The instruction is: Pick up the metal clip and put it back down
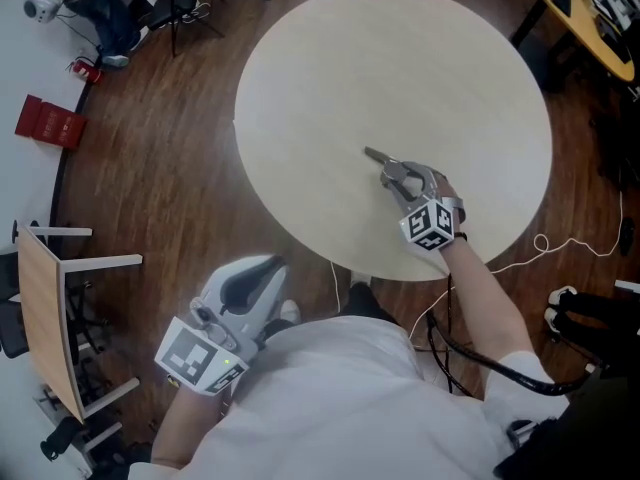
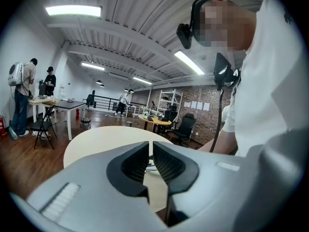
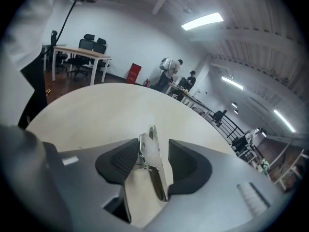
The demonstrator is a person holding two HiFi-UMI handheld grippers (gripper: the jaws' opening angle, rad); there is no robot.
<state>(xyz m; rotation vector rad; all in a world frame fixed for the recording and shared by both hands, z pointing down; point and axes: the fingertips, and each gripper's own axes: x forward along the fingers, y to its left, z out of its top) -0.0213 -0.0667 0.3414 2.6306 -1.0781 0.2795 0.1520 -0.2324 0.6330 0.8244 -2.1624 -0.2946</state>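
The metal clip (image 1: 377, 157) lies on the round, pale wooden table (image 1: 400, 58), right of its middle. My right gripper (image 1: 396, 176) is over the clip's near end, and only the silver tip sticks out beyond the jaws. In the right gripper view the clip (image 3: 154, 164) sits between the two dark pads. It is close against the left pad (image 3: 120, 162) with a clear gap to the right one, and the right gripper (image 3: 152, 154) is open. My left gripper (image 1: 258, 271) hangs off the table near the person's body, above the floor. Its jaws (image 2: 150, 154) stand together with nothing in them.
A small wooden table top on a white frame (image 1: 38, 313) stands at the left over the wood floor. A red object (image 1: 48, 120) lies further back. A white cable (image 1: 560, 248) trails on the floor right of the table. People (image 2: 21, 98) stand at desks far off.
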